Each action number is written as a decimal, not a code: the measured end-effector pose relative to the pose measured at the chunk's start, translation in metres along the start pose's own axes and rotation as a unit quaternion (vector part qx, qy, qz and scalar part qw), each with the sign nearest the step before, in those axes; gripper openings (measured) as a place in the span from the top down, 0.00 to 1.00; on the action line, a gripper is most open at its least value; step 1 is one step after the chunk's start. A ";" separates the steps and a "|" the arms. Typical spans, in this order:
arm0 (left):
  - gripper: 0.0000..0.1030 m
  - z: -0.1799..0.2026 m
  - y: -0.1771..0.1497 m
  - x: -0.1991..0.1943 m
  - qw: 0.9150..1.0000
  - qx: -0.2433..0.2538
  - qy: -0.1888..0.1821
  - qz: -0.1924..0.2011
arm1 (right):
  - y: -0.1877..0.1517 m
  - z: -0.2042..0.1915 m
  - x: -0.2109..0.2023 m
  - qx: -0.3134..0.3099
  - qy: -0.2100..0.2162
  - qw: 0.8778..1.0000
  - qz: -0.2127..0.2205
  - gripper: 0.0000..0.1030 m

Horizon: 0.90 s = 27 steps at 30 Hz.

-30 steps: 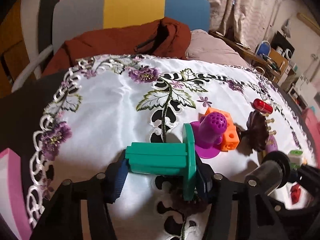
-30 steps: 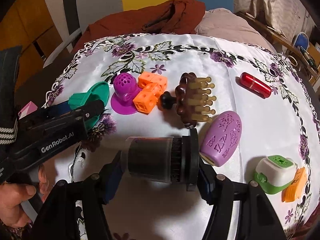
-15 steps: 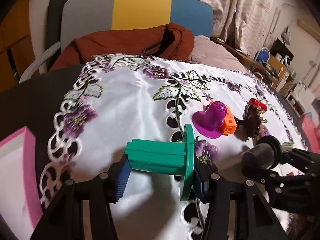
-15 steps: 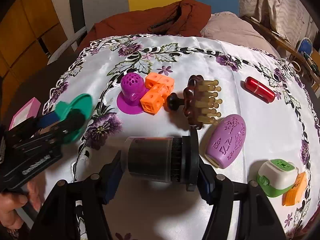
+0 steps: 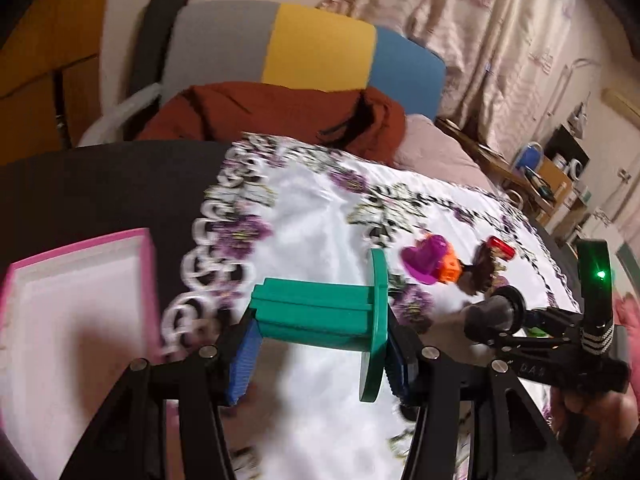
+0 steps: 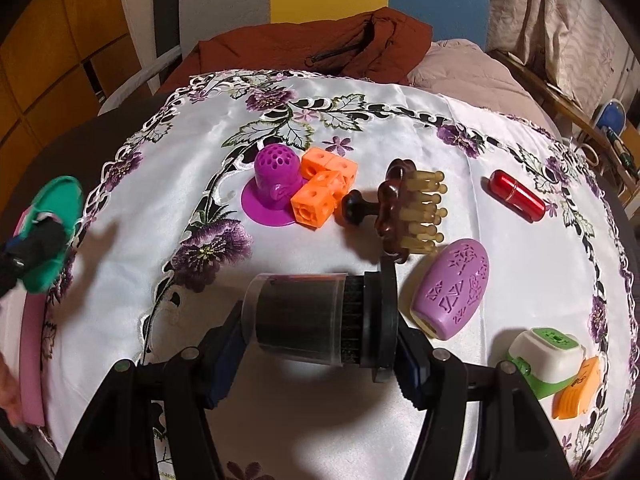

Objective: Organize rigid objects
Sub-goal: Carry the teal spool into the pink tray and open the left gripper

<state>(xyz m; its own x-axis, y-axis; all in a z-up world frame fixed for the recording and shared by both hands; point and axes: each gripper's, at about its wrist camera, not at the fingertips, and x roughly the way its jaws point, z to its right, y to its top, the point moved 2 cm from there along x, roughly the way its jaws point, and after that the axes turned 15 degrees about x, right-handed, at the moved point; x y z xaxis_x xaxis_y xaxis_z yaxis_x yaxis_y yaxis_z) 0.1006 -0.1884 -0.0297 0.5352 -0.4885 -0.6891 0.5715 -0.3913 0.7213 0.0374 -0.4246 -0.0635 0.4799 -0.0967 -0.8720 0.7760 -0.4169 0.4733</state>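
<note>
In the left wrist view, the left gripper [image 5: 320, 354] holds a green plastic piece [image 5: 324, 312] by its two ends, one blue pad on the ribbed stem and one on the round flange. Its jaws have just been closing a little, with the piece between them. A pink-rimmed tray [image 5: 146, 276], white inside, lies in the lower left of the frame, on the dark table [image 5: 100, 184] beside the embroidered white tablecloth [image 5: 316, 216]. I judge that the step in hand is carrying the piece to this tray. The next move calls for bringing it over the white inside before release. This frame is blurred. At the top are a chair with grey, yellow and blue back [image 5: 312, 56] and a rust-brown jacket [image 5: 280, 112].

In the right wrist view, the right gripper [image 6: 316, 354] grips a dark cylinder with a clear cap [image 6: 316, 320] in the lower centre, above the cloth. Still on the cloth are a purple perforated stopper [image 6: 274, 188], orange cubes [image 6: 324, 188], a brown massage brush [image 6: 408, 212], a red tube [image 6: 518, 196], a lilac egg-shaped case [image 6: 452, 288] and a white and green box [image 6: 544, 354]. At the left edge, the green piece is near the tray.
</note>
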 end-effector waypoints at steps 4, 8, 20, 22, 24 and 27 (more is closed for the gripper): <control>0.47 -0.031 -0.008 -0.016 0.999 -0.023 0.026 0.000 | 0.000 -0.002 -0.002 -0.005 -0.001 1.000 0.006 0.37; 0.47 -0.064 -0.017 -0.027 0.997 -0.047 0.057 -0.001 | -0.002 -0.005 -0.001 -0.012 -0.003 1.000 0.006 0.37; 0.47 -0.156 -0.046 -0.015 0.980 -0.102 0.157 -0.065 | -0.002 -0.005 -0.006 -0.002 0.002 1.000 0.018 0.37; 0.47 -0.172 -0.053 -0.008 0.975 -0.114 0.172 -0.086 | -0.001 -0.003 -0.006 0.003 0.003 1.000 0.018 0.37; 0.47 -0.188 -0.059 -0.003 0.970 -0.129 0.179 -0.102 | -0.001 -0.001 -0.006 0.007 0.006 1.000 0.016 0.37; 0.46 -0.203 -0.063 0.000 0.966 -0.142 0.186 -0.109 | -0.001 -0.002 -0.005 0.005 0.005 1.000 0.014 0.37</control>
<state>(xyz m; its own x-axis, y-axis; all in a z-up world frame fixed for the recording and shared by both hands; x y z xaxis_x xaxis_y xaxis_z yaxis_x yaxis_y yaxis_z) 0.1910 -0.0052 -0.0897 0.5391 -0.0833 -0.8381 0.8153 -0.1981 0.5441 0.0352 -0.4219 -0.0592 0.5051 -0.0998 -0.8573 0.7585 -0.4225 0.4961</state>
